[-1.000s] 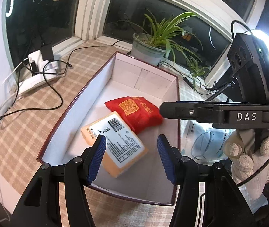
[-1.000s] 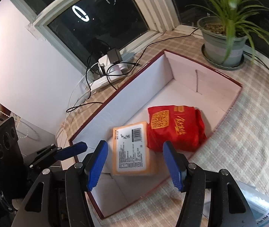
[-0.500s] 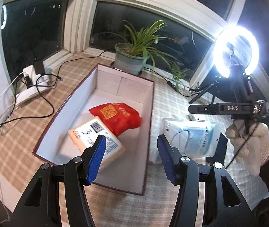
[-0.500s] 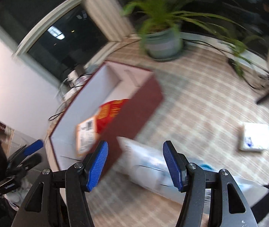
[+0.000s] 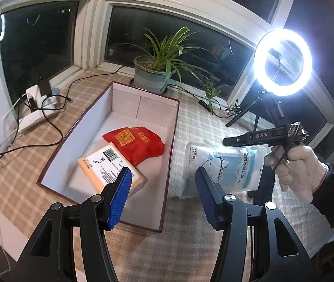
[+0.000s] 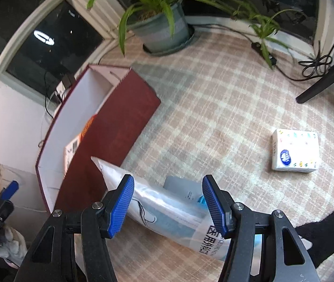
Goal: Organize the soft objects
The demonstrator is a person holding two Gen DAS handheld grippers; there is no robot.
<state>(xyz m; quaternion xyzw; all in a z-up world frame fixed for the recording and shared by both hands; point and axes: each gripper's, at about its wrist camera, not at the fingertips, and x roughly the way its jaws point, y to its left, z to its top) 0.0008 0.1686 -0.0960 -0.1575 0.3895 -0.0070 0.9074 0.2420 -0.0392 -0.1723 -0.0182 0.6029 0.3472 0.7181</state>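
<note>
**Right gripper positioned over mask pack; pick not yet made**

The box (image 5: 171,127) sits on the checked tablecloth (image 6: 225,108) with two items already inside: a red packet (image 5: 135,144) and an orange-and-white packet (image 5: 110,168), lying against each other. Outside it, just beside its right wall, lies the pack of face masks (image 6: 167,213), flat on the cloth and partly overlapping a dark item beneath. A white tissue pack (image 6: 295,150) lies well apart, further out on the cloth.

The right gripper (image 6: 168,203) hangs above the mask pack, jaws parted wide, nothing between the pads; they frame the pack's middle but no contact is evident. The left gripper (image 5: 163,197) is likewise open and empty, held above the near end of the box.

Assessment: the step in hand appears to be picking up the mask pack. The film pouch is slack and slippery, so the pads should descend squarely across its narrow width and close on the thicker middle, not on the sealed edge. Lift clear of the box wall before carrying over. The free floor at the far end of the box looks the sensible landing place. The left gripper should keep clear of the path.
</note>
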